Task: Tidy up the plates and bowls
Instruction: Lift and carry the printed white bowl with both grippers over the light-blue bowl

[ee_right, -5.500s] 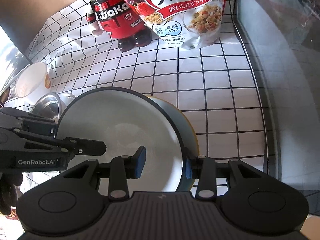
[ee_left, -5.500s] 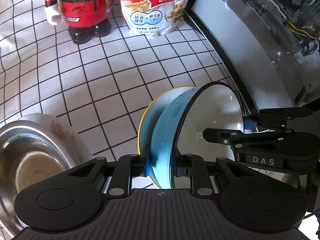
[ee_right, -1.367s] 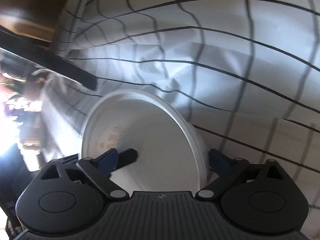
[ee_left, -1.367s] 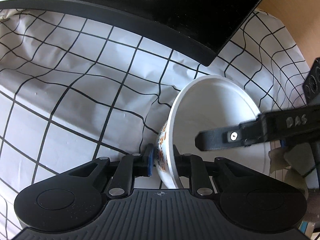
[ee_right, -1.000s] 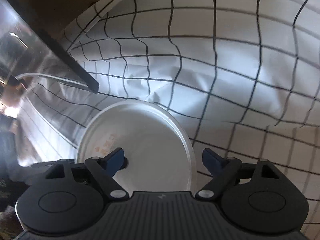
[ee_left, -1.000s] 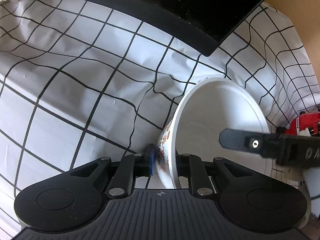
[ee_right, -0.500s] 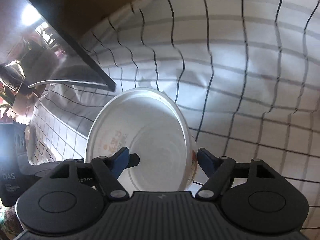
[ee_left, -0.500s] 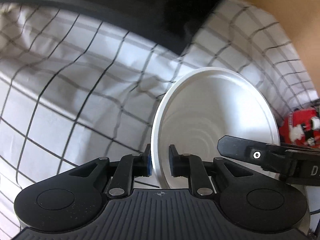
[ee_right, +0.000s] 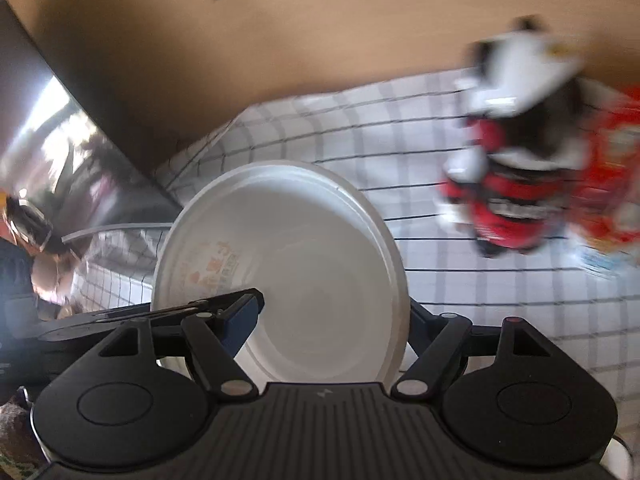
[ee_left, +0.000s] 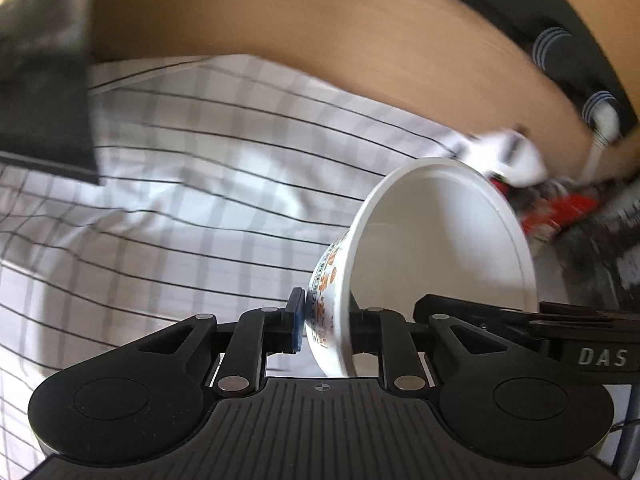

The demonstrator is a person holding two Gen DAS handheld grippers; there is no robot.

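A white bowl [ee_left: 440, 248] with an orange pattern on its outside hangs tilted above the checked cloth. My left gripper [ee_left: 324, 312] pinches its near wall, one pad outside and one inside; its jaws are opening slightly but still hold the wall. In the right wrist view the bowl [ee_right: 304, 240] faces the camera. My right gripper [ee_right: 330, 312] stands open astride the bowl's right wall, one finger inside and the other outside behind the rim. The right gripper's finger [ee_left: 480, 312] shows inside the bowl, and the left gripper's finger [ee_right: 180, 312] reaches in from the left.
A black-lined white cloth [ee_left: 180, 200] covers the table. A blurred red and white figurine [ee_right: 516, 200] stands at the right, with a red cereal bag [ee_right: 616, 184] beside it. A dark glossy panel [ee_right: 60, 140] lies to the left. Bare wood [ee_left: 320, 40] is behind.
Both grippers have risen with the bowl, which has come up off the cloth. The views have swung away from the dark panel toward the red figurine and are now blurred.
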